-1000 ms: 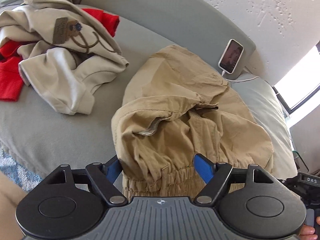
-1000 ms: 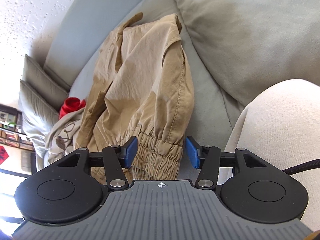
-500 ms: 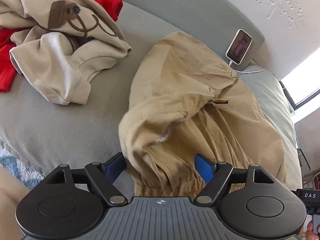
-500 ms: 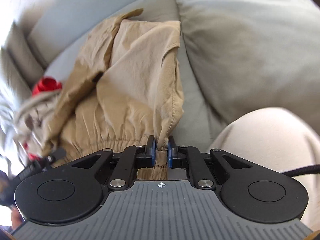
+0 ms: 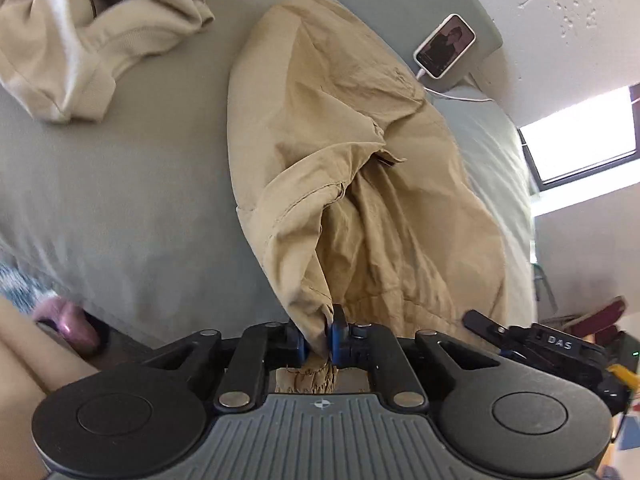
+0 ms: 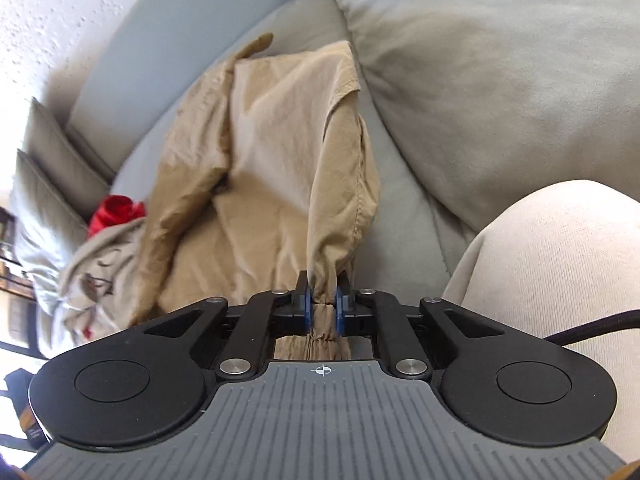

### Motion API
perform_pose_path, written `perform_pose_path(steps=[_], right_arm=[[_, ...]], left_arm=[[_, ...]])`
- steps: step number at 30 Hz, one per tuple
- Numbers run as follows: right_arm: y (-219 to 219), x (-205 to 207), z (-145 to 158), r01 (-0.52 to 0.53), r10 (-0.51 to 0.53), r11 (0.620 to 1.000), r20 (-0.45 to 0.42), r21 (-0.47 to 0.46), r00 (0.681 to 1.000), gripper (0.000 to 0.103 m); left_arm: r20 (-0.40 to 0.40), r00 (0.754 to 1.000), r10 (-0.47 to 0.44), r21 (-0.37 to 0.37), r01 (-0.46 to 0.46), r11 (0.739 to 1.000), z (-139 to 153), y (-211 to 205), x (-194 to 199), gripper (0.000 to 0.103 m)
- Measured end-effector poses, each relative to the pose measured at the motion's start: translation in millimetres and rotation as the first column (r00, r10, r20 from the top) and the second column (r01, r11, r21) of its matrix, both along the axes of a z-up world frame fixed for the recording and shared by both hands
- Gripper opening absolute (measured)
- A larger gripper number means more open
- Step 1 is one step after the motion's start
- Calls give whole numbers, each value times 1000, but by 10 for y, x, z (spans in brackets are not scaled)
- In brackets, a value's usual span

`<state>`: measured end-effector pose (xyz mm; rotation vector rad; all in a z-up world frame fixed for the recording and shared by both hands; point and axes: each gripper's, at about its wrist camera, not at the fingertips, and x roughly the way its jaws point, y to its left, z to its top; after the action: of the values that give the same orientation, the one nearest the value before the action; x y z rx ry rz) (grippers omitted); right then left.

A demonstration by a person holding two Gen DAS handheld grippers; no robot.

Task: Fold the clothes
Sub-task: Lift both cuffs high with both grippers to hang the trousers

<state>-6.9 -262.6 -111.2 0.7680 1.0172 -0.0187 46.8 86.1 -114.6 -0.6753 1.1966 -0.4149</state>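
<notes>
Two grips: both grippers had hold of the tan trousers at the gathered elastic hem, nearest the cameras.
L gripper (image 5: 317,346): jaws were closing, blue pads already pinching a bunch of hem fabric; cloth ran up taut from the pinch.
R gripper (image 6: 321,311): jaws pressed together on the other bit of hem, elastic ruffle squeezed between the pads.
Trousers (image 5: 340,168): lay lengthwise on the grey-green sofa (image 5: 120,208), hem end near, far end toward the backrest; top layer rumpled, a flap folded over mid-way, not flat.
Knee: person's leg in pale fabric (image 6: 560,272) sat just beside the R gripper, right of the trousers.
Beyond, L side: cream sweatshirt (image 5: 92,44) heaped on the seat, apart from the trousers; red garment (image 6: 116,212) behind it.
Far end: phone (image 5: 445,46) propped on the backrest w/ a white cable, just past the trousers' far edge.
Step (guess): prob. lifting the hem to fold toward the far end.
Risk 1: L pinch looked thin, near the fabric edge; a quick pull could slip it out.
Risk 2: the rumpled mid flap could get trapped in the fold, giving a lumpy result.
Risk 3: carrying the hem too far could snag the cable or knock the phone.
</notes>
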Motion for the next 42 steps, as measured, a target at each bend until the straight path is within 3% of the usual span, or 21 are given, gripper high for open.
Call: perform_pose_path(steps=[4, 6, 8, 11, 13, 14, 15, 18, 20, 21, 22, 24, 26, 27, 30, 32, 33, 35, 37, 40, 42], right_arm=[[-169, -18, 579, 19, -39, 986, 120, 164, 992, 10], [-242, -32, 1066, 3, -66, 970, 250, 244, 966, 10], [-300, -86, 1596, -32, -97, 951, 395, 307, 913, 10], [-346, -432, 2444, -135, -147, 930, 682, 342, 716, 10], [-336, -772, 2867, -176, -155, 941, 831, 288, 534, 11], [-276, -913, 3022, -178, -152, 949, 873, 259, 464, 11], [-236, -994, 3125, -181, -144, 953, 887, 245, 439, 11], [-170, -1056, 3349, -219, -133, 941, 877, 258, 462, 11], [-147, -1115, 3486, -201, -127, 953, 902, 226, 412, 11], [-130, -1118, 3533, -185, -117, 961, 912, 203, 392, 11], [-114, -1121, 3580, -169, -107, 969, 922, 180, 373, 11], [-117, -973, 3584, -128, -107, 976, 902, 176, 419, 11], [-162, -456, 3498, -73, -101, 984, 840, 165, 533, 11], [-184, -195, 3455, -46, -100, 987, 804, 156, 587, 11], [-252, 588, 3324, 30, -104, 992, 673, 120, 732, 11], [-200, 895, 3441, 86, -58, 996, 710, -4, 702, 11], [-158, 909, 3551, 86, -33, 996, 748, -33, 663, 11], [-125, 750, 3860, 87, 13, 994, 838, -71, 545, 11], [-146, 440, 4096, 92, 42, 992, 905, -89, 423, 11], [-174, -15, 4090, 67, 79, 992, 927, -110, 367, 11], [-213, -140, 3796, 46, 88, 992, 903, -118, 421, 12]], left_arm=[[79, 995, 55, -235, -35, 971, 627, 180, -12, 4], [172, 973, 153, -435, -64, 898, 1083, 351, -49, 3], [290, 914, 284, -623, -46, 781, 1574, 518, -212, 3], [415, 763, 495, -790, 33, 612, 2145, 712, -584, 4], [445, 704, 553, -806, 46, 591, 2374, 738, -788, 3], [458, 688, 563, -800, 44, 598, 2478, 739, -868, 3], [473, 675, 566, -790, 40, 612, 2584, 739, -939, 2], [572, 577, 582, -746, 73, 661, 2873, 710, -1125, 2], [640, 492, 590, -709, 84, 700, 3045, 662, -1234, 2], [656, 480, 583, -688, 64, 723, 3091, 625, -1241, 2], [659, 490, 570, -665, 27, 746, 3108, 580, -1214, 2], [619, 564, 546, -613, -87, 785, 3057, 487, -966, 2], [537, 659, 526, -551, -198, 811, 2904, 455, -481, 2], [509, 683, 524, -519, -241, 820, 2847, 448, -236, 2], [538, 668, 514, -438, -300, 847, 2901, 395, 244, 1], [627, 608, 487, -428, -253, 868, 3128, 371, 260, 1], [688, 556, 465, -420, -217, 881, 3310, 357, 200, 1], [786, 447, 427, -403, -155, 902, 3555, 361, 36, 2], [828, 390, 403, -390, -116, 914, 3626, 382, -86, 2], [817, 457, 351, -356, -78, 931, 3387, 381, -87, 2], [777, 554, 299, -306, -83, 949, 3037, 355, -95, 2]])
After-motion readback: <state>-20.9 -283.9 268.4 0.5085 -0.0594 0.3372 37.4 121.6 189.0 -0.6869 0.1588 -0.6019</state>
